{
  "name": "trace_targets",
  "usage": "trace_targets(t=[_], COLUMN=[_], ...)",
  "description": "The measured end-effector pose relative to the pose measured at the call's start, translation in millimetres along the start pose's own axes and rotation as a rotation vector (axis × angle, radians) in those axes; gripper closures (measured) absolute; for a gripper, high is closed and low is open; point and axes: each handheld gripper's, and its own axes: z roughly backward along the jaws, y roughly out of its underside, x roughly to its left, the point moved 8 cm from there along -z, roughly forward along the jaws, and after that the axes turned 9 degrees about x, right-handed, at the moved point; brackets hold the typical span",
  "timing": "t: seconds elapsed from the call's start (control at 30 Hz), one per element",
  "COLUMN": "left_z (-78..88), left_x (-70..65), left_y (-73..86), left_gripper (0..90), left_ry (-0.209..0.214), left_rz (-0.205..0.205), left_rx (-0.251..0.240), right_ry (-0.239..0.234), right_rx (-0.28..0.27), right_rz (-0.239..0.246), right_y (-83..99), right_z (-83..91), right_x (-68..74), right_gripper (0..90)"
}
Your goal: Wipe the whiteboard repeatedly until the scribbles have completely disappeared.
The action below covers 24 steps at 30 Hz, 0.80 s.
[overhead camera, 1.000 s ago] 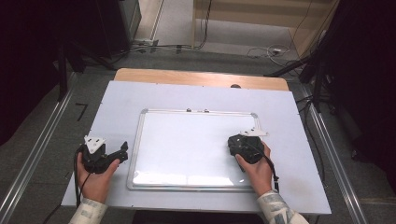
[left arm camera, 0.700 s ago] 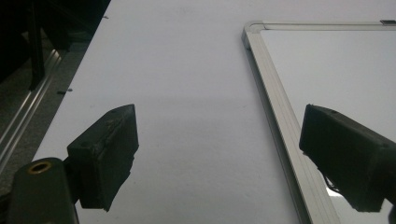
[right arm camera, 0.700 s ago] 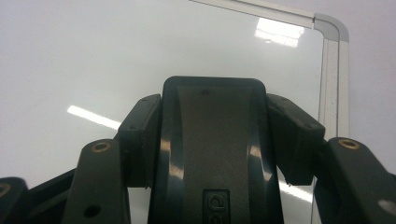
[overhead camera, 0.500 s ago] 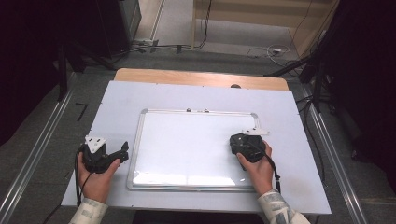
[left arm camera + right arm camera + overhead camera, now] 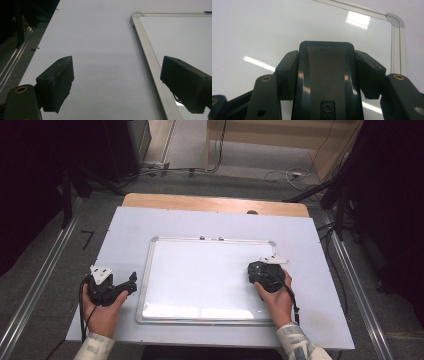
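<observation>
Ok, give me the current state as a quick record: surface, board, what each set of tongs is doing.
surface: white table
whiteboard: flat on table, silver frame, face blank
left tongs: open, empty, over bare table just left of the board's frame
right tongs: shut on a black eraser, over the board's right part
eraser contact with board: cannot tell
</observation>
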Motion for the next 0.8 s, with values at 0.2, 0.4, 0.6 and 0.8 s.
trace_targets(t=[0.2, 0.4, 0.6, 0.8], left_z=[-1.6, -0.2, -0.5, -1.8], left_x=[-2.8, -1.0, 0.4, -1.1], left_y=[-0.6, -0.1, 0.6, 0.7], left_gripper=[12.5, 12.4, 12.4, 12.4], left_ry=[0.0, 0.001, -0.005, -0.006], left_rz=[-0.006, -0.002, 0.001, -0.003], left_rx=[0.003, -0.001, 0.001, 0.005], right_ry=[-0.069, -0.046, 0.009, 0.038], right_rx=[0.01, 0.015, 0.026, 0.039], right_rz=[0.028, -0.014, -0.109, -0.153], right_y=[4.8, 1.1, -6.7, -18.9], right_z=[4.8, 0.5, -8.7, -18.8], right_x=[23.7, 6.7, -30.2, -46.5], right_gripper=[39.0, 39.0, 39.0, 38.9])
